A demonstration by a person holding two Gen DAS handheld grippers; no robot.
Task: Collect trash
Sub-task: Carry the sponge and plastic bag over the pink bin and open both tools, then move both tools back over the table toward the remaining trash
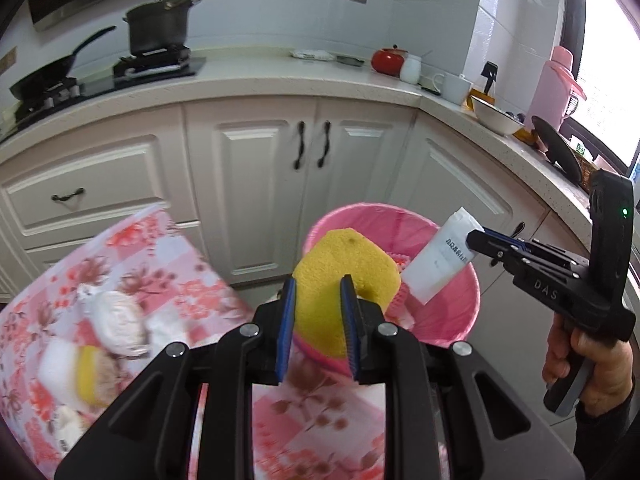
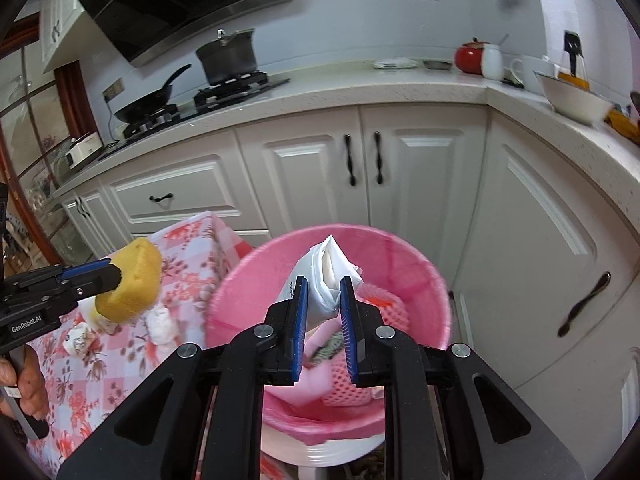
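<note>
**A:** What does the left wrist view show?

**B:** At bottom centre, the left gripper (image 1: 318, 320) is clenched on a yellow sponge (image 1: 344, 276), which sits in front of the pink trash bin (image 1: 460, 320) at centre right. At the right edge, the right gripper (image 1: 478, 240) pinches a white packet (image 1: 440, 258) over the bin's rim. In the lower left, a floral tablecloth (image 1: 168, 248) carries crumpled tissues (image 1: 120, 320) and another sponge (image 1: 76, 372), blurred.

**A:** And the right wrist view?

**B:** At bottom centre, the right gripper (image 2: 324, 312) is clamped on the white packet (image 2: 326, 276), held above the open mouth of the bin (image 2: 424, 280). Pink foam netting (image 2: 384, 304) lies inside it. At the left edge, the left gripper (image 2: 106, 278) grips the yellow sponge (image 2: 130, 282) over the tablecloth (image 2: 192, 264), beside the bin. Crumpled tissues (image 2: 162, 324) lie just below the sponge.
</note>
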